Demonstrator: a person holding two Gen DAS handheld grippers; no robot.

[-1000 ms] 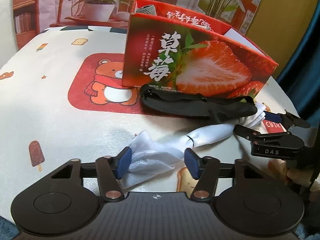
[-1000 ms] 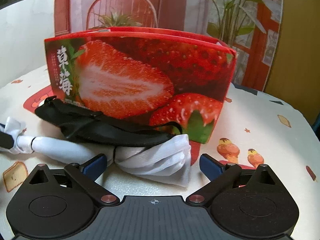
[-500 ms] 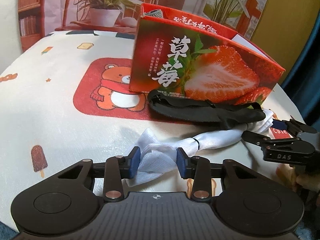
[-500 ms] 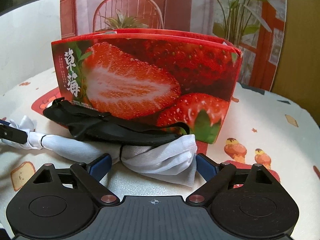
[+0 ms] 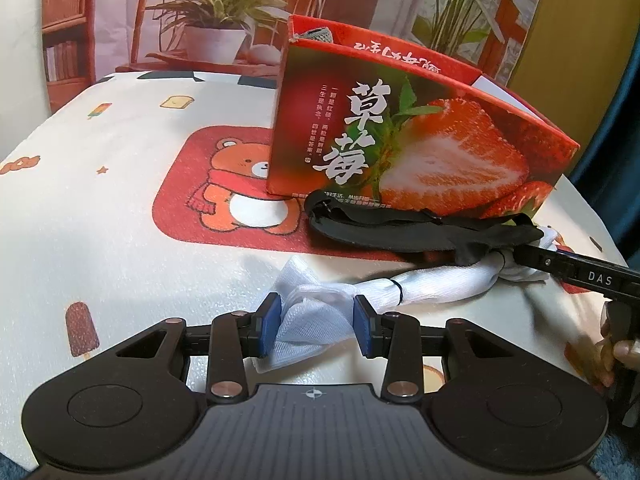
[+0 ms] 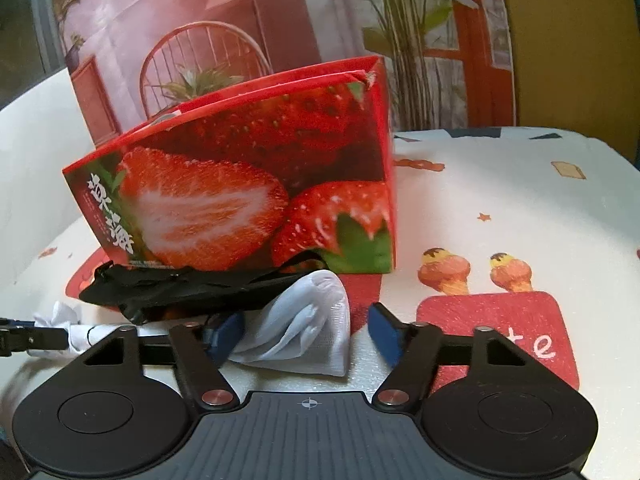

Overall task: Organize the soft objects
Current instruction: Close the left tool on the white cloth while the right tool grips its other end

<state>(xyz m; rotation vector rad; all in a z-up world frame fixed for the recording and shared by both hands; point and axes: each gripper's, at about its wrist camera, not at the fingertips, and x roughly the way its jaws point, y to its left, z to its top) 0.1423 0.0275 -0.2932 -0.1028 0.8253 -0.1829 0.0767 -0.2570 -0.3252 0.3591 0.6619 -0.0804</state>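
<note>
The white mesh cloth (image 5: 432, 286) is stretched across the surface (image 5: 100, 240), its long axis running from the left tongs (image 5: 316, 322), clamped on one end, to the right tongs (image 6: 306, 336). The latter are spread apart around the opposite end. A black strap (image 5: 404, 226) is draped over it before the strawberry box (image 5: 400, 144).

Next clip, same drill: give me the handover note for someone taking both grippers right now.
Left gripper: jaws shut on one end of the white mesh cloth.
Right gripper: jaws open around the cloth's other end, not clamped.
The cloth lies twisted on the table in front of the strawberry box; the black strap item lies across it against the box.
Done: something grey already sits in the box.
Left: close the right jaws, deal with the cloth, then the black item.
</note>
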